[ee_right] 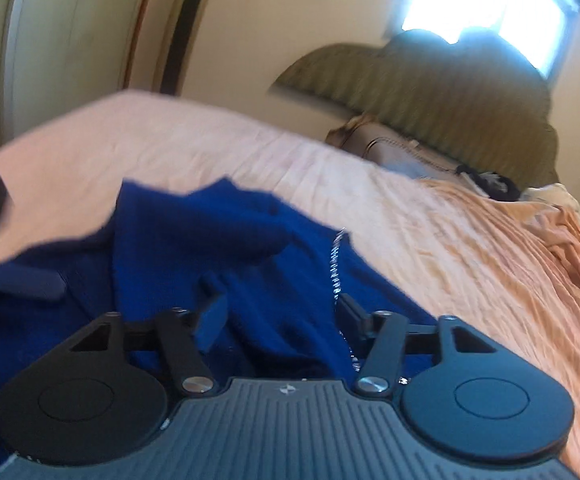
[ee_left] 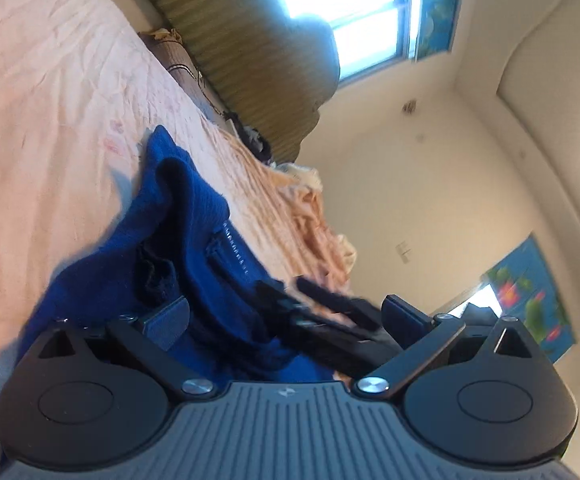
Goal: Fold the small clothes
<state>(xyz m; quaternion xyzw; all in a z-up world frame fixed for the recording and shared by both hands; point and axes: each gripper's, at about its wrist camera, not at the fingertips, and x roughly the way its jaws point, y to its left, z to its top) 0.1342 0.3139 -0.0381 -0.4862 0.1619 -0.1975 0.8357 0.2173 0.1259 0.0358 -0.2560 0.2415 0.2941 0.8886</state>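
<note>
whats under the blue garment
The blue garment lies bunched on the pale pink bedsheet, which shows all around it. Its folds cover whatever is directly beneath, so anything else under there can't be seen.

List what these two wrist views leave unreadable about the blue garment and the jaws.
- Blue garment: its kind and its near end, hidden under the left gripper body in the left wrist view.
- Right gripper: jaws stand apart with cloth between; contact is lost to motion blur in the right wrist view.
- Dark items by the green headboard: too small and blurred in both views.
</note>
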